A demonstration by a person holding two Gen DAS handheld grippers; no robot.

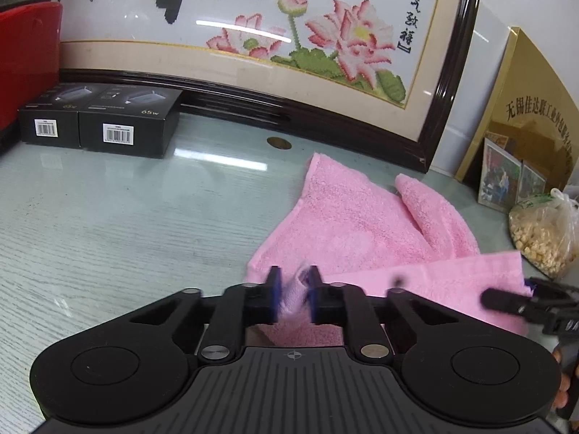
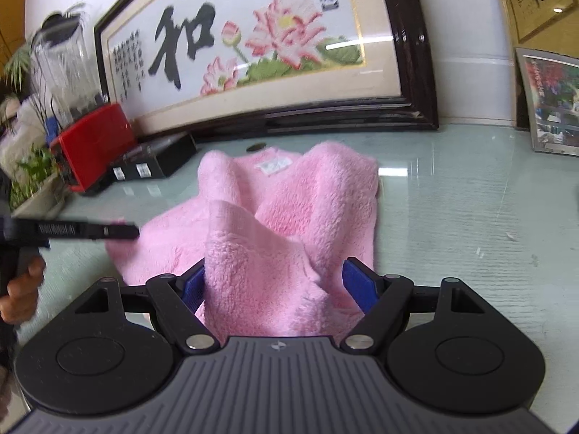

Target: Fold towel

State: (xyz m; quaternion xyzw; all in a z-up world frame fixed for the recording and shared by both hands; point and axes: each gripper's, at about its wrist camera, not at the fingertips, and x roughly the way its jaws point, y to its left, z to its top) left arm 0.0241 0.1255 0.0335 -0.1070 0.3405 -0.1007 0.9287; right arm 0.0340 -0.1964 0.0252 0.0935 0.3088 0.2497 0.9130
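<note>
A pink towel [image 1: 347, 224] lies rumpled on the pale green table, partly lifted at its near edge. My left gripper [image 1: 294, 294] is shut on the towel's near left corner, blue pads pinching the cloth. My right gripper [image 2: 278, 285] stands wide open with a raised fold of the towel [image 2: 260, 275] bunched between its blue pads [image 2: 358, 285]. The right gripper shows in the left wrist view [image 1: 528, 298] at the towel's right corner. The left gripper's finger shows in the right wrist view [image 2: 90, 232] at the towel's left edge.
A large framed lotus embroidery [image 1: 275, 36] leans on the wall behind the towel. Two black boxes [image 1: 101, 119] and a red appliance [image 1: 25, 61] stand back left. A bag of nuts [image 1: 542, 231] and small pictures [image 1: 506, 181] sit at right.
</note>
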